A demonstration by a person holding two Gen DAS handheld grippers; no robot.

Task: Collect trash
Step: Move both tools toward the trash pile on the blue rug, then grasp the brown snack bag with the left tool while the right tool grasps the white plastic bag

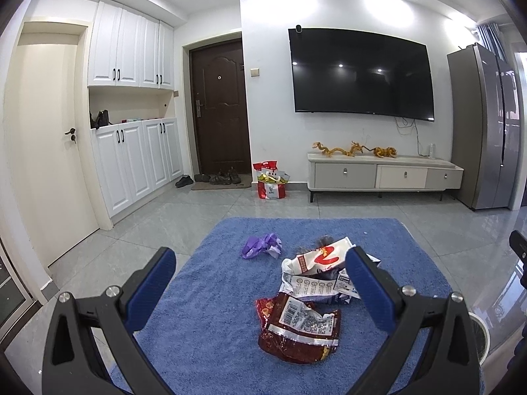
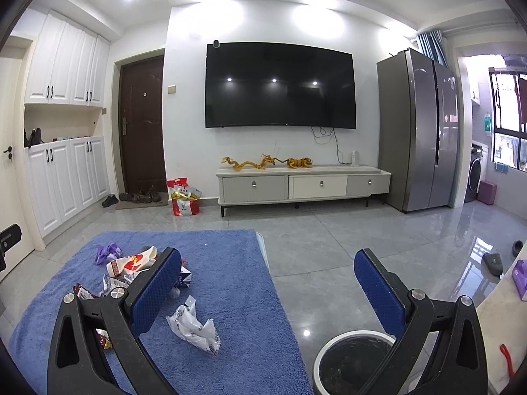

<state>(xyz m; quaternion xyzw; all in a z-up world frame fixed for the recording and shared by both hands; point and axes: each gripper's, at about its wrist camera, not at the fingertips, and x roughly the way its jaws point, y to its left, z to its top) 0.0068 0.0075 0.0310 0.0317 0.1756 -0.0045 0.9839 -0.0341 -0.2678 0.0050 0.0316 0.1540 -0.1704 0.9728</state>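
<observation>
Trash lies on a table covered in blue cloth (image 1: 214, 296). A dark red snack wrapper (image 1: 296, 329) is nearest, between the fingers of my open left gripper (image 1: 260, 263), which hovers above it. Behind it sit a white and red wrapper (image 1: 321, 258) and a crumpled purple piece (image 1: 262, 245). In the right wrist view a crumpled white wrapper (image 2: 194, 327) lies on the blue cloth (image 2: 230, 296), just right of my left fingertip (image 2: 164, 279). My right gripper (image 2: 266, 263) is open and empty. A round white-rimmed bin (image 2: 352, 358) stands on the floor below its right finger.
A red and white bag (image 1: 270, 181) stands by the dark door (image 1: 219, 105). A TV cabinet (image 2: 303, 186) and a grey fridge (image 2: 418, 128) line the far wall. A pale counter with a purple tissue pack (image 2: 520, 276) is at the right. Grey tiled floor (image 2: 329, 237) lies between.
</observation>
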